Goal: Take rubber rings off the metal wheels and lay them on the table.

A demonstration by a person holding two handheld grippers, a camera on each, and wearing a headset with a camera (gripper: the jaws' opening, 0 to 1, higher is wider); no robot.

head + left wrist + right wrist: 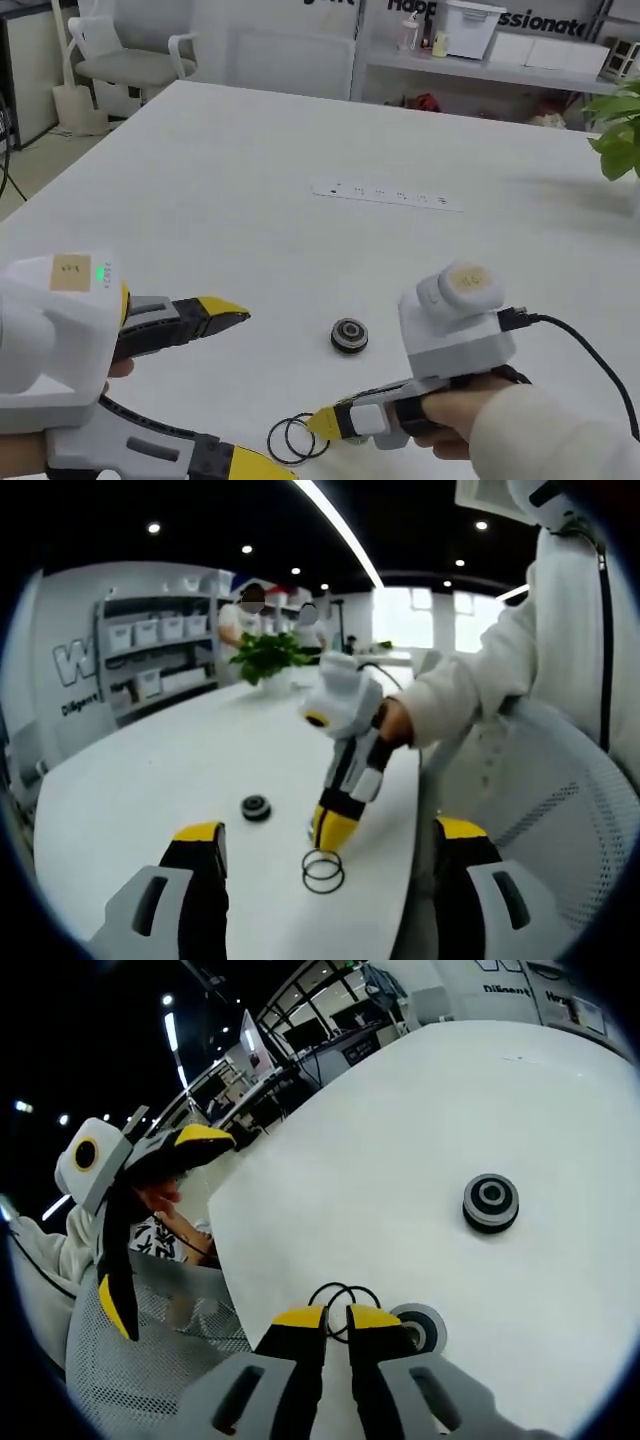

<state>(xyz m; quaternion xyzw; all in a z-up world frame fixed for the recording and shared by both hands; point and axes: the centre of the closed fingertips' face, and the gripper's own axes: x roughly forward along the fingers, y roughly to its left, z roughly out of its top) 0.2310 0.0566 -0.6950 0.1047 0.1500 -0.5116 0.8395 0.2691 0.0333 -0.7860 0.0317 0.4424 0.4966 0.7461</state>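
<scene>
Black rubber on a white table (300,150): two thin rubber rings (296,438) lie flat and overlapping, close to the table's near edge, already off their metal. The right gripper (325,422) hangs right over them, its yellow tips pinched together with barely a sliver between, and nothing I can see caught in there. The rings sit just beyond those tips, loose on the surface.

So the laying-down step looks about finished. The left gripper (250,390) waits near the same edge, jaws spread wide, holding nothing.

One wheel (349,335) stands further in from the near edge, apart from both grippers. It's small and round, with a bright metal centre and a dark band round its rim, and I judge that band to be a ring waiting to come off. A second wheel (420,1328) sits just beside the right gripper's tip in the right gripper view. Its rim looks paler, maybe bare, though I can't be certain.

The next move, as I read it, goes to that wheel further in. One gripper pins the metal steady while the other nips the thin band and rolls it over the rim. It's a small target and a slippery, stretchy grip, so it calls for careful tips.
</scene>
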